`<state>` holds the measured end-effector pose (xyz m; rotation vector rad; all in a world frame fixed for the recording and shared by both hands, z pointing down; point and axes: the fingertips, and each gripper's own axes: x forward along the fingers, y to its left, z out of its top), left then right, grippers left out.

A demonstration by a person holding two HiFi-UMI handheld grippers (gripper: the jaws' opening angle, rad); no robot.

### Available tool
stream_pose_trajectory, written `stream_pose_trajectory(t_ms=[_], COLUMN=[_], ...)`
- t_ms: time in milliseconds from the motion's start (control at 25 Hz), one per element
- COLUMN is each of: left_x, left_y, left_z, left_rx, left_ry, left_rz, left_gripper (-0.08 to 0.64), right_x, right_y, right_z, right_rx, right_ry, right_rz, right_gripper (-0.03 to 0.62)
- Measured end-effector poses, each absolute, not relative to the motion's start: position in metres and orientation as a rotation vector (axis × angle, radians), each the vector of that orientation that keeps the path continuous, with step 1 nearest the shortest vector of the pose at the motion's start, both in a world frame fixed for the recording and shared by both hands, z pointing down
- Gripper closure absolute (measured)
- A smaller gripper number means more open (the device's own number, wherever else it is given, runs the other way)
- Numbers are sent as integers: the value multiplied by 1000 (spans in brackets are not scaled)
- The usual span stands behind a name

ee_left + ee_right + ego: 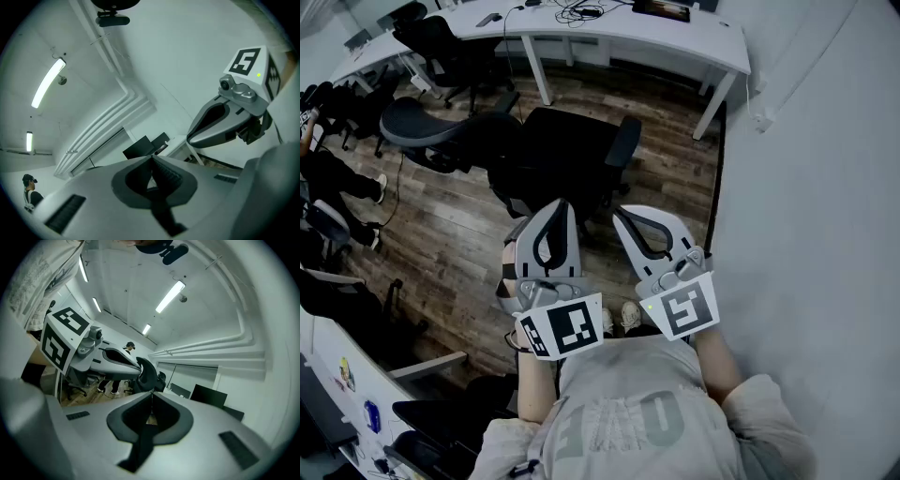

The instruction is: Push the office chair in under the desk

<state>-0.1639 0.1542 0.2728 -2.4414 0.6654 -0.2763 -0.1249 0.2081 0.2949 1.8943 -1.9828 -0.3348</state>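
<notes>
In the head view a black office chair (567, 159) stands on the wood floor, pulled back from the white desk (609, 37) that runs along the far side. Both grippers are held up in front of the person's chest, short of the chair and apart from it. My left gripper (565, 204) is shut with nothing in it; in its own view the left gripper (151, 158) points up toward the ceiling. My right gripper (619, 214) is shut and empty too, and the right gripper (151, 393) has its pads pressed together.
A second chair with a grey curved headrest (417, 125) stands left of the black one. More black chairs and seated people's legs (342, 183) line the left side. A white wall (825, 187) runs along the right. Another white desk edge (356, 375) sits at lower left.
</notes>
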Motion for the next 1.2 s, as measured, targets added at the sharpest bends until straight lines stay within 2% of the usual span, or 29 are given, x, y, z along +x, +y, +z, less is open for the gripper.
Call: stream_pose_trajectory(t_ms=[520,1200], left_x=[-127,-6], left_y=[121,15], left_z=[263,223], left_rx=[-2488,-2433], left_ry=[568,831], left_rz=[-226,-196], left_gripper=[546,546], right_x=[-91,15], right_y=[165,38], right_z=[297,275], right_rx=[1922,1731], right_ry=[-1926,-2293], right_rz=[-336,-434], right_gripper=[572,571])
